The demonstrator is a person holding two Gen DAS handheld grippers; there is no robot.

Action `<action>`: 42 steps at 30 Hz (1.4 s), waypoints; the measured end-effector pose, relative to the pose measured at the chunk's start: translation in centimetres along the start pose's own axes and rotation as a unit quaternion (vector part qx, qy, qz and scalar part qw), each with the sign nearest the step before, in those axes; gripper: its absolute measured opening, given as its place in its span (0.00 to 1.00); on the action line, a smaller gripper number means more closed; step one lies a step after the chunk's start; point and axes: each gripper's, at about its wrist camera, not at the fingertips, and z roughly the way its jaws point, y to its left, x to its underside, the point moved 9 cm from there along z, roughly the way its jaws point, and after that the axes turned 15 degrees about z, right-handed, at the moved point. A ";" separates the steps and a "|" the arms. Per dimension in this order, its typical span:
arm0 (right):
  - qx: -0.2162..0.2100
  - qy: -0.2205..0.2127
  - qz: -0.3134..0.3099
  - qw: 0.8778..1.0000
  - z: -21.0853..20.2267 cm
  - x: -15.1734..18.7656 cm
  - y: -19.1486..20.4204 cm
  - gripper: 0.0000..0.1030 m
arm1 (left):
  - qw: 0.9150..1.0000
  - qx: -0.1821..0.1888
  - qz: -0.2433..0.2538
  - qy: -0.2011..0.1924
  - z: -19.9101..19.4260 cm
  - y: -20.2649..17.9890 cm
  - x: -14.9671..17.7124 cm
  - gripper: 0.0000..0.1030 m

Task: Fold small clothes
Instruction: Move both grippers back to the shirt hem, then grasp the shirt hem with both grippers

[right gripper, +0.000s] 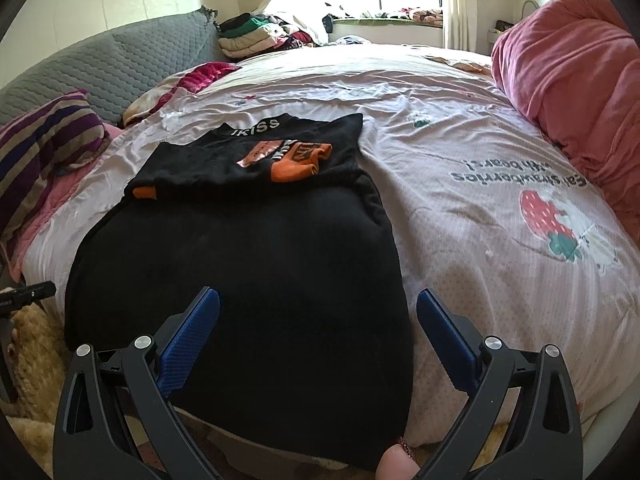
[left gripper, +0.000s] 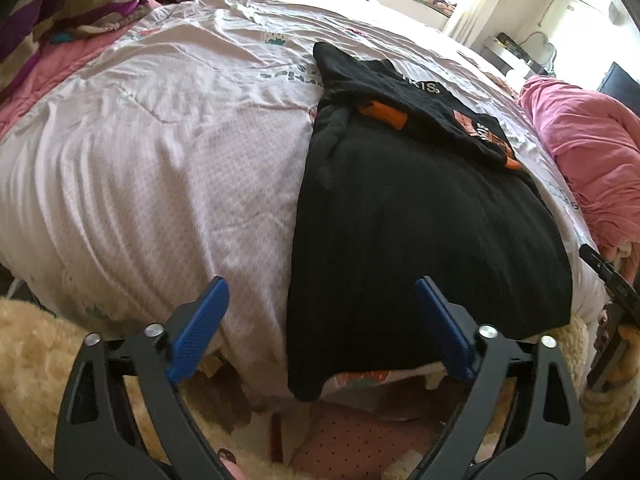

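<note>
A black top [left gripper: 400, 220] [right gripper: 240, 260] lies flat on the pale pink quilt [left gripper: 160, 160] [right gripper: 480, 140], collar lettering at the far end and orange-cuffed sleeves [right gripper: 296, 168] folded across its upper part. Its near hem hangs over the bed's edge. My left gripper [left gripper: 320, 286] is open just above the hem's left corner, one blue pad over the quilt and the other over the black cloth. My right gripper [right gripper: 318, 296] is open above the hem's right corner, its right pad beyond the cloth's edge. Neither pad presses on cloth.
A pink blanket [left gripper: 580, 140] [right gripper: 580, 80] is heaped along the bed's right side. A striped pillow [left gripper: 72, 0] [right gripper: 48, 140] and grey headboard [right gripper: 120, 60] lie to the left, with stacked clothes [right gripper: 248, 36] by the window. A fluffy beige rug [left gripper: 32, 340] sits below the bed.
</note>
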 end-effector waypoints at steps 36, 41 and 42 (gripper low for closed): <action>-0.013 0.092 0.032 0.995 -1.0 7.6 -5.1 0.72 | 0.997 0.029 0.010 0.076 3.7 -1.9 5.4 0.51; -0.026 0.111 0.042 0.993 0.0 8.5 -5.4 0.49 | 0.997 0.028 0.007 0.077 3.9 -1.8 5.3 0.51; -0.032 0.113 0.050 0.992 0.2 8.7 -5.5 0.44 | 0.997 0.029 0.005 0.077 3.8 -1.6 5.4 0.51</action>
